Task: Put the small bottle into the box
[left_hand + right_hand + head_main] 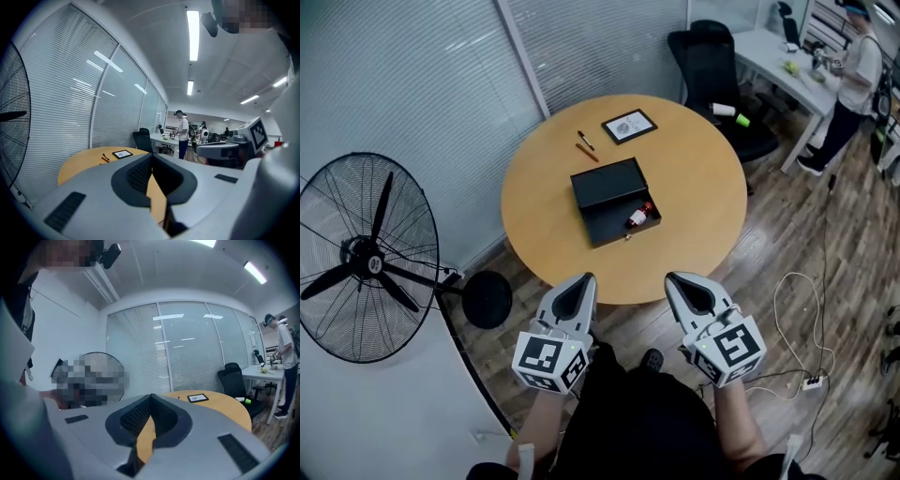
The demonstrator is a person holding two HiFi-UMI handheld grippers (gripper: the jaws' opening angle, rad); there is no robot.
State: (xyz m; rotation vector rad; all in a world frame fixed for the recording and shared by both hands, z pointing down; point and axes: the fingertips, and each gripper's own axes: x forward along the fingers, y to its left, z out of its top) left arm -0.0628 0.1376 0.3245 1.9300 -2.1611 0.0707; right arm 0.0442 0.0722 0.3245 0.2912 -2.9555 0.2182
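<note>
A small bottle (pixel 640 217) with a red cap lies inside the open black box (pixel 614 199), at its right end, on the round wooden table (pixel 694 159). Both grippers hang short of the table's near edge, close to the person's body. My left gripper (pixel 583 281) is shut with nothing between its jaws, and the tips meet in the left gripper view (pixel 151 158). My right gripper (pixel 672 279) is shut and empty too, its tips touching in the right gripper view (pixel 151 397). Neither gripper touches the box or the bottle.
Beyond the box lie a tablet (pixel 629 125) and two pens (pixel 586 145). A standing fan (pixel 366 260) is at the left, its round base (pixel 487 299) by the table. A black office chair (pixel 717 70), a white desk (pixel 787 70) and a person (pixel 848 84) are at the back right. Cables (pixel 802 328) lie on the floor.
</note>
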